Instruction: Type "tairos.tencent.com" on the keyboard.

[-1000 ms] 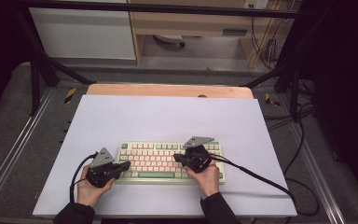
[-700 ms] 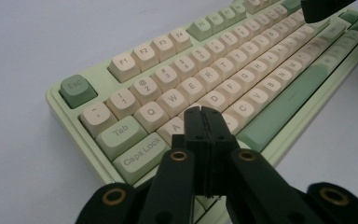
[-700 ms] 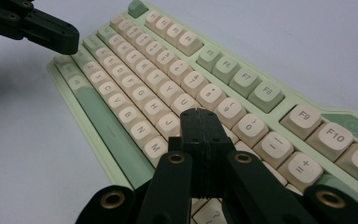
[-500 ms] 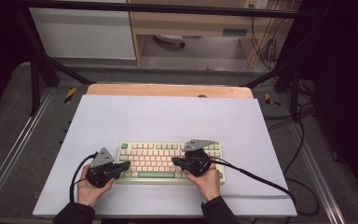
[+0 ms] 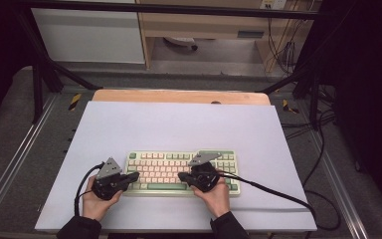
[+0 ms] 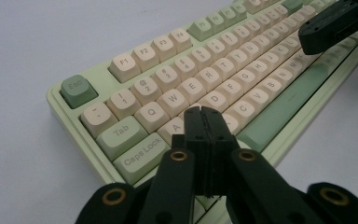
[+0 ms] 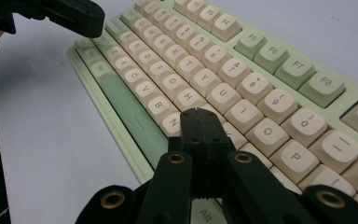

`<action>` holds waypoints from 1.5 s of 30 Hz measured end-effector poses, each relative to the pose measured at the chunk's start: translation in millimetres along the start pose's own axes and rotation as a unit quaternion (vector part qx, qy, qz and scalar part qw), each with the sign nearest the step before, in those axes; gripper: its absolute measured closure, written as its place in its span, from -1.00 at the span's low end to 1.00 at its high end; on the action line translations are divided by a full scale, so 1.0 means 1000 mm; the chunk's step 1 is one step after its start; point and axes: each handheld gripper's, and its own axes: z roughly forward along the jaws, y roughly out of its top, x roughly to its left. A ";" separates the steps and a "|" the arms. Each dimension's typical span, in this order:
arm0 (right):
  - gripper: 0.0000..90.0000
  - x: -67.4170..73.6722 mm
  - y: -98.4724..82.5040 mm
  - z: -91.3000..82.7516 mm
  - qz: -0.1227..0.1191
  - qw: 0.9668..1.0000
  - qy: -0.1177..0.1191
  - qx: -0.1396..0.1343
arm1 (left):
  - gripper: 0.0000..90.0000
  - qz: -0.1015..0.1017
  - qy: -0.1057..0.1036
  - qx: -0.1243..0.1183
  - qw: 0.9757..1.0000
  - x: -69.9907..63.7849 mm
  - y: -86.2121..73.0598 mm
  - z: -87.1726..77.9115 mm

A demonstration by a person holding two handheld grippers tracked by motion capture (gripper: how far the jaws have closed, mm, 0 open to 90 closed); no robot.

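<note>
A pale green keyboard (image 5: 169, 160) with cream keys lies near the front of the white table surface. My left gripper (image 5: 135, 176) is held over its left end with the jaws shut and nothing between them. In the left gripper view the tip (image 6: 204, 113) hovers just over the A and S keys of the keyboard (image 6: 168, 74). My right gripper (image 5: 181, 176) points left over the middle of the keyboard, also shut and empty. Its tip (image 7: 200, 115) sits above the keys near J and M on the keyboard (image 7: 242, 56). Whether either tip touches a key I cannot tell.
The white sheet (image 5: 179, 124) covers the table, with a wooden strip (image 5: 179, 96) along its far edge. A black cable (image 5: 278, 191) trails right from my right gripper and off the table. Metal rails run along both sides.
My right gripper has shifted slightly left and toward the near edge over the keyboard. The left gripper has stayed put. Both sets of jaws remain shut.
</note>
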 end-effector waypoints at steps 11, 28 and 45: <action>1.00 0.001 -0.003 0.006 0.002 1.000 0.004 0.003 | 0.99 0.001 0.000 0.001 1.000 0.000 0.000 0.000; 1.00 0.001 -0.003 0.004 -0.003 1.000 0.001 0.000 | 0.99 0.001 -0.001 0.001 1.000 0.000 0.000 0.000; 0.77 -0.028 -0.007 -0.050 0.016 0.999 -0.039 -0.030 | 0.65 -0.003 -0.009 -0.001 1.000 0.007 0.004 -0.011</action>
